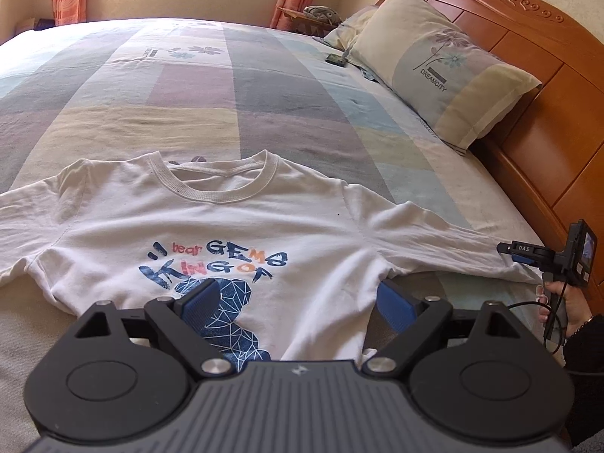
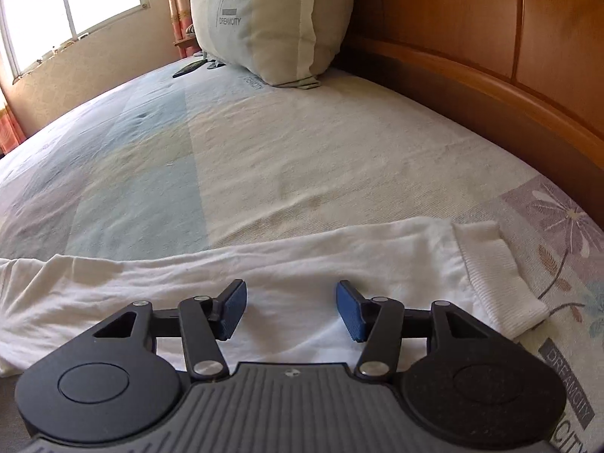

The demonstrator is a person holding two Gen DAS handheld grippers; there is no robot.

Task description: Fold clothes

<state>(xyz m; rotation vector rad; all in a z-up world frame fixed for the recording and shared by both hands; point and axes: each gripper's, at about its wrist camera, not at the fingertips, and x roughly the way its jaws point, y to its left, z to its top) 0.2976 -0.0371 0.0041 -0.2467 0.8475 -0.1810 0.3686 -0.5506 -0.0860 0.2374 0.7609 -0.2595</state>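
Observation:
A white long-sleeved shirt [image 1: 234, 222] with a blue bear print and coloured lettering lies flat, front up, on the bed, collar away from me. My left gripper [image 1: 298, 298] hovers open over the shirt's lower right body, nothing between its blue pads. In the left wrist view my right gripper [image 1: 517, 253] sits at the end of the shirt's right sleeve, held by a hand [image 1: 566, 305]. In the right wrist view the right gripper [image 2: 291, 307] stands open just above that sleeve [image 2: 302, 264], near its ribbed cuff [image 2: 498, 275].
The bed [image 1: 264, 87] has a pastel patchwork sheet. A pillow [image 1: 438, 64] leans on the wooden headboard [image 1: 547, 87] at the right. A small dark object [image 1: 336, 59] lies near the pillow. Curtains and a window stand at the far wall.

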